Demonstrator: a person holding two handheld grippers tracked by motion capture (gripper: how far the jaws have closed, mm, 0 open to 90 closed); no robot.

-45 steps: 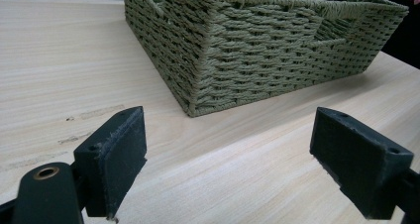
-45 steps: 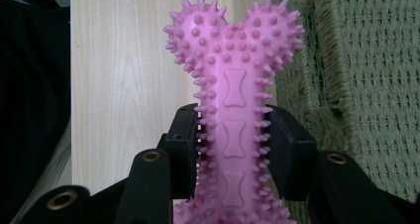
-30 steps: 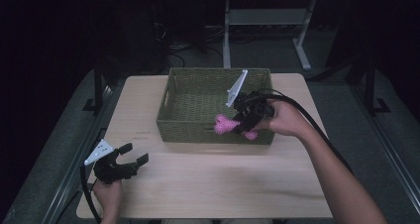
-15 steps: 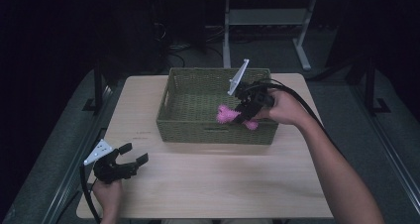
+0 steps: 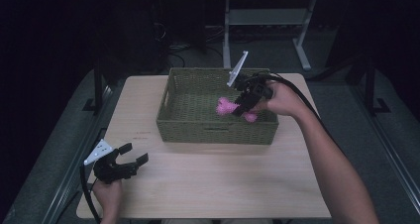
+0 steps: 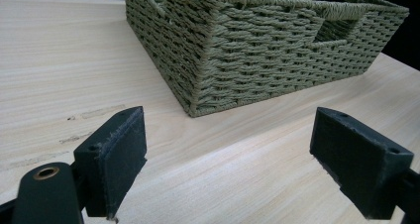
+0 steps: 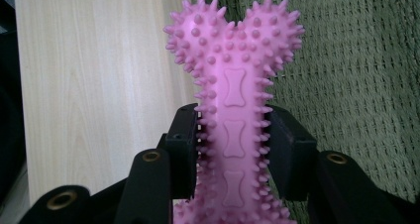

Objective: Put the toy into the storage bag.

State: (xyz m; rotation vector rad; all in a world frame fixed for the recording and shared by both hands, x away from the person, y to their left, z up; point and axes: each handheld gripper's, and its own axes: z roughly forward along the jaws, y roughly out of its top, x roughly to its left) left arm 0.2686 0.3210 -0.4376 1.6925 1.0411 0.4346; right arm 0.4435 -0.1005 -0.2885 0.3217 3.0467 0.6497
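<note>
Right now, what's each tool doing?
Left tool: open, empty, over the table.
Right tool: closed on the pink spiky bone toy, above the basket.

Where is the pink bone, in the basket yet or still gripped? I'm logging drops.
Gripped. The right gripper has both jaws shut on the bone, holding it above the basket; it rests on nothing.

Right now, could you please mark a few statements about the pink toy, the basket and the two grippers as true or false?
1. The right gripper is shut on the pink spiky bone toy. True.
2. The left gripper grips the basket's rim. False: its jaws stand open over the table, apart from the green woven basket.
3. The toy is held over the basket. True.
4. The basket is blue plastic. False: it is green and woven.
</note>
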